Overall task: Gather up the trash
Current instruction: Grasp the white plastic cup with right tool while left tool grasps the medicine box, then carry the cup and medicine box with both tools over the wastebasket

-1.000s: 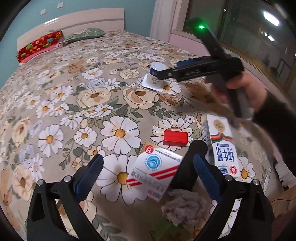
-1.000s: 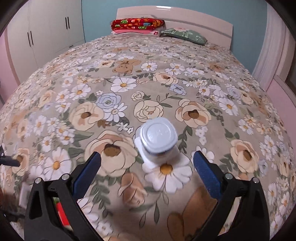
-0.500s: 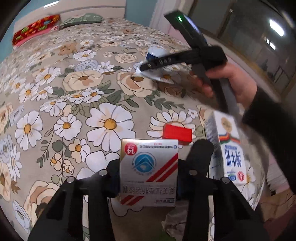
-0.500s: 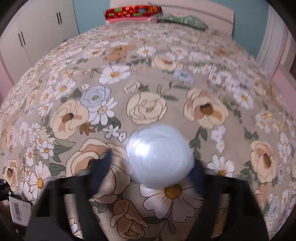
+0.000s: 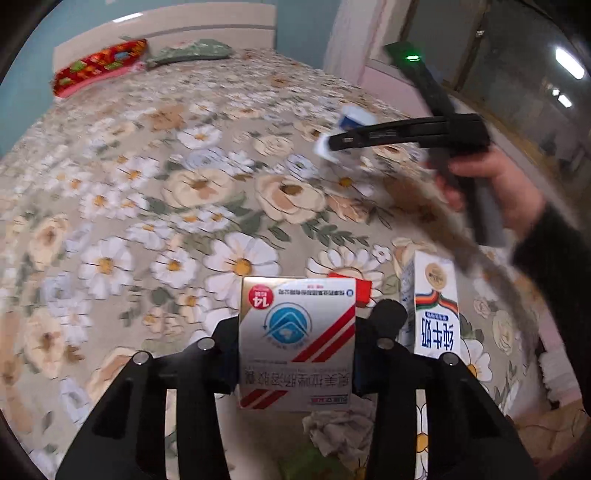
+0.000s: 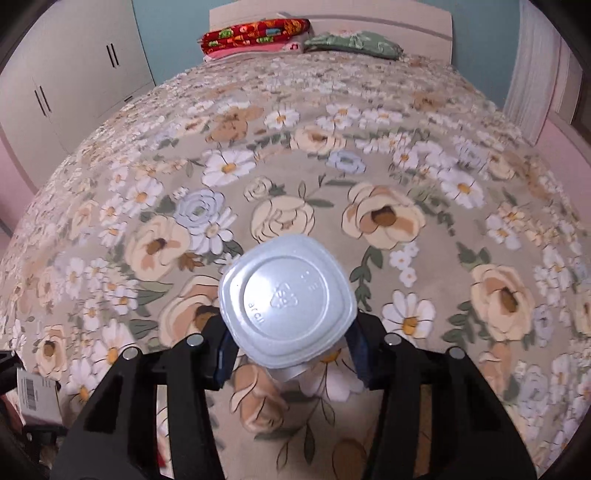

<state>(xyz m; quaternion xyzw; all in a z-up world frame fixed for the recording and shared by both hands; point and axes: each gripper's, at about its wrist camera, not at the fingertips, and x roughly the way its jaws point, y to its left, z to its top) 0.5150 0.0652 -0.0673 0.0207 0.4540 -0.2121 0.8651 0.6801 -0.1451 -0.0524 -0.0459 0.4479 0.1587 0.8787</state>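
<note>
My left gripper is shut on a white medicine box with red stripes and a blue logo, held above the floral bedspread. My right gripper is shut on an upturned white plastic cup, lifted off the bed; it also shows in the left wrist view at the far right. A white milk carton stands right of the left gripper. A small red box lies behind the medicine box. A crumpled grey tissue lies below it.
A red pillow and a green pillow lie at the headboard. White wardrobes stand on the left, a window on the right. The bed's edge is near the carton.
Both grippers closed: the left on the medicine box and lifted it, the right on the white cup and raised it off the bedspread.
</note>
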